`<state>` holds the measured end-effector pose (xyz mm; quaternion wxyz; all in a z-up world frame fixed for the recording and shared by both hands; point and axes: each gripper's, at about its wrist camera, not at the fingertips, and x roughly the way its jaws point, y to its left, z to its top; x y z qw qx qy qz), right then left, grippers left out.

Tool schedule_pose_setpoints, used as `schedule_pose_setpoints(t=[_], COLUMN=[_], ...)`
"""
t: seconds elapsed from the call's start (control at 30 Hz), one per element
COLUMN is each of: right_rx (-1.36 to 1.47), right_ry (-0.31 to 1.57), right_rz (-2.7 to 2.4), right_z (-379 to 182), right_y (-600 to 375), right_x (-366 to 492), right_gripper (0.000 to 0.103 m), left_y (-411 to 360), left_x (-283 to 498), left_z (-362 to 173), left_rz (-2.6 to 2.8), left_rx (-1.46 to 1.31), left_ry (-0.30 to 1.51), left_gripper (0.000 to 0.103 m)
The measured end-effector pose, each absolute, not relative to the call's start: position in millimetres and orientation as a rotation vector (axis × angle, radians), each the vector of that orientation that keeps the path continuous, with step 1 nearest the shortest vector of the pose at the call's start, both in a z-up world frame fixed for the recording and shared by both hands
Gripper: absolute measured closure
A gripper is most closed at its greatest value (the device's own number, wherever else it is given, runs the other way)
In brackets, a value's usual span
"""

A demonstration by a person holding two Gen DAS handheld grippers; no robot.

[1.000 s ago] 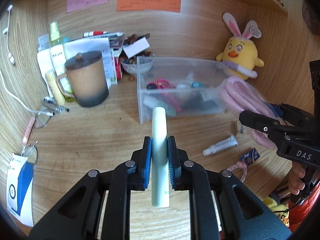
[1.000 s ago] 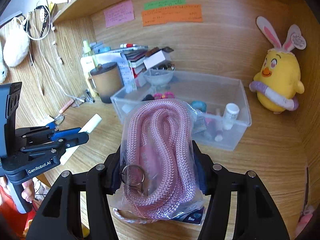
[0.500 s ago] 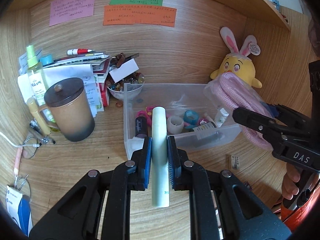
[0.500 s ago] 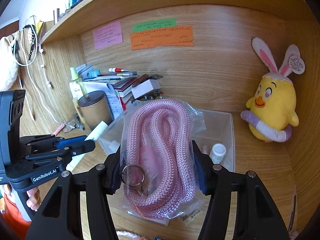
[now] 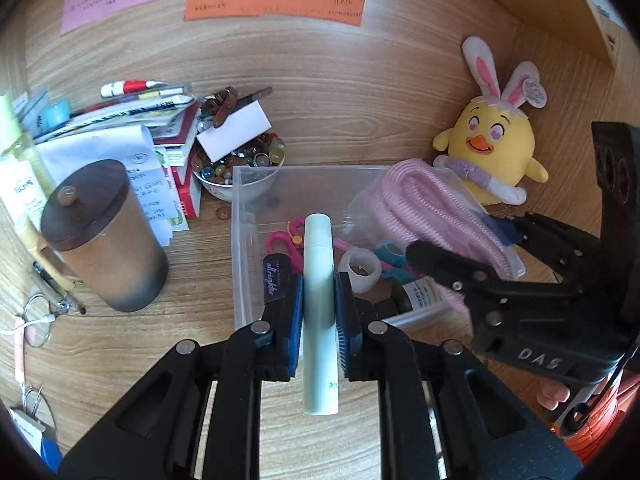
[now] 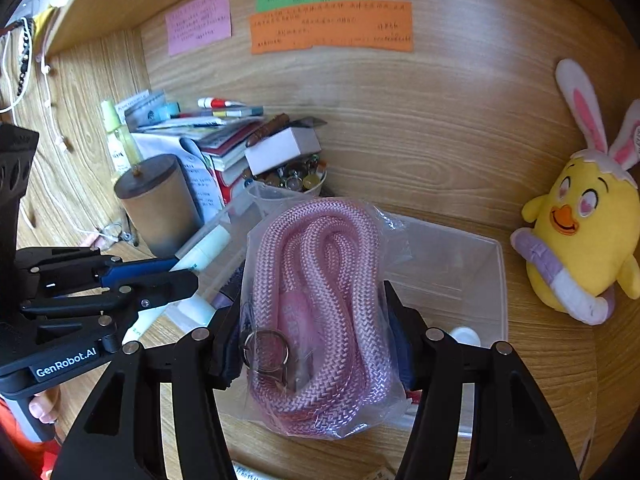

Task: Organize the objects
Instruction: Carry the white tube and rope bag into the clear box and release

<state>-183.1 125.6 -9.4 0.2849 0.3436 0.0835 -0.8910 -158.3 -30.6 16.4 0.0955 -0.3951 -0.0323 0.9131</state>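
From the left wrist, the left tool squeezes a pale green tube whose tip pokes over the clear box on the counter, with a brown cup to the left. From the right wrist, the right tool grips a bag of pink rope above the same box, beside a yellow chick toy.

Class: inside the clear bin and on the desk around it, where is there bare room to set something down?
Bare floor lies in the clear bin along its back wall and right end. Bare desk lies between bin and brown lidded jar. The bin's near side is crowded with small items.
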Motion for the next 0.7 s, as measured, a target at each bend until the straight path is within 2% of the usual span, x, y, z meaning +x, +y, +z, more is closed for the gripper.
schedule_pose_setpoints(t=[0.47, 0.53, 0.63, 0.7], right_rx=[0.972, 0.967, 0.952, 0.928], right_ry=[0.226, 0.221, 0.204, 0.193], right_rz=[-2.365, -2.365, -2.364, -2.374], right_z=[-24.9, -22.1, -14.9, -8.3], right_y=[121.5, 123.1, 126.6, 130.0], right_x=[-198.8, -198.4, -196.0, -191.8], right_gripper=[0.045, 0.045, 0.042, 0.034], left_y=[-24.1, -22.7, -23.2, -23.8], left_x=[-179.6, -177.5, -173.8, -169.5], left_z=[2.0, 4.0, 8.3, 12.2], left_rz=[2.677, 2.684, 2.7, 2.711], left_rx=[-1.214, -1.205, -1.19, -1.177], left_ry=[-0.096, -0.083, -0.078, -0.078], left_gripper=[0.088, 0.084, 0.074, 0.068])
